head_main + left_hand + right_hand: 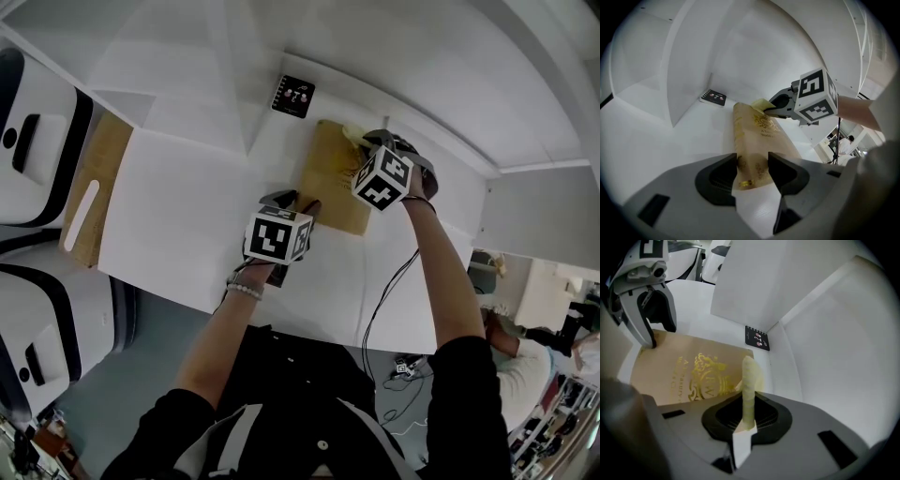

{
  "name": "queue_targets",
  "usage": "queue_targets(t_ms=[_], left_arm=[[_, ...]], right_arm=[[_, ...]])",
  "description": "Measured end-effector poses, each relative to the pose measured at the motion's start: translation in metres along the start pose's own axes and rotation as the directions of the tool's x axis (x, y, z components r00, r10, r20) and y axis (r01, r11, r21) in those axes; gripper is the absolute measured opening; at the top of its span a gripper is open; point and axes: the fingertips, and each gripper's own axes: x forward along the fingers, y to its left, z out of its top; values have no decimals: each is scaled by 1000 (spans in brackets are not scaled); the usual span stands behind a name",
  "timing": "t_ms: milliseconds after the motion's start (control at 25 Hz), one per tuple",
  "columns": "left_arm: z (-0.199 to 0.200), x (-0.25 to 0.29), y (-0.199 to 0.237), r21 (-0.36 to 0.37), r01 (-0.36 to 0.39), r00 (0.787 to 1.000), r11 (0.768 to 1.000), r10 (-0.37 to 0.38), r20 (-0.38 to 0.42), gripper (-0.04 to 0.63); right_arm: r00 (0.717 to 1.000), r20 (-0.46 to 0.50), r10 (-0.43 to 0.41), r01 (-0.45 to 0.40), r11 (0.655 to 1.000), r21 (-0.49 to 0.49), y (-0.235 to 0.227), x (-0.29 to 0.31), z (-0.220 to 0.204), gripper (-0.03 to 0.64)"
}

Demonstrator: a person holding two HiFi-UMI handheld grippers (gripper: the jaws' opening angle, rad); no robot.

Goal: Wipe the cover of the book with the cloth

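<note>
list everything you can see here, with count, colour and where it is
tan book with gold crest: one, tan, flat on the table
yellow cloth: one, pale yellow, over the book's far end
small black card: one, black, beyond the book
wooden board: one, light brown, at the table's left edge
white table: one, white, under the book
left gripper: one, grey, clamping the book's near end
right gripper: one, grey, pinching the cloth

My left gripper (752,171) is pale grey moulded plastic with dark, ribbed pads inside its jaws, and my right gripper (747,414) is built the same. Each carries a white cube (277,236) printed with black square markers. A thin black cable (373,305) runs from the right one. I wear black sleeves (469,394) and a pale beaded bracelet (246,291).
</note>
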Motion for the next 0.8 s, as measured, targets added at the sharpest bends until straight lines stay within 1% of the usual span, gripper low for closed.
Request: queue_targets(t_ms=[160, 360, 560, 680, 800], left_arm=[[0, -1, -1, 0, -3, 1000, 1000, 3, 1, 210], [0, 0, -1, 0, -7, 1000, 1000, 7, 3, 212], [0, 0, -1, 0, -9, 1000, 1000, 9, 3, 210], [0, 0, -1, -1, -10, 1000, 1000, 10, 2, 210], [0, 0, 0, -7, -5, 1000, 1000, 5, 3, 210]], right_arm=[[1000, 7, 24, -23, 993, -115, 13, -7, 6, 34], [999, 21, 43, -36, 967, -250, 32, -15, 14, 34], [995, 56, 79, -56, 941, -335, 59, -27, 26, 34], [989, 72, 126, -90, 922, -377, 75, -36, 31, 34], [978, 77, 192, -145, 903, -403, 90, -45, 32, 35]])
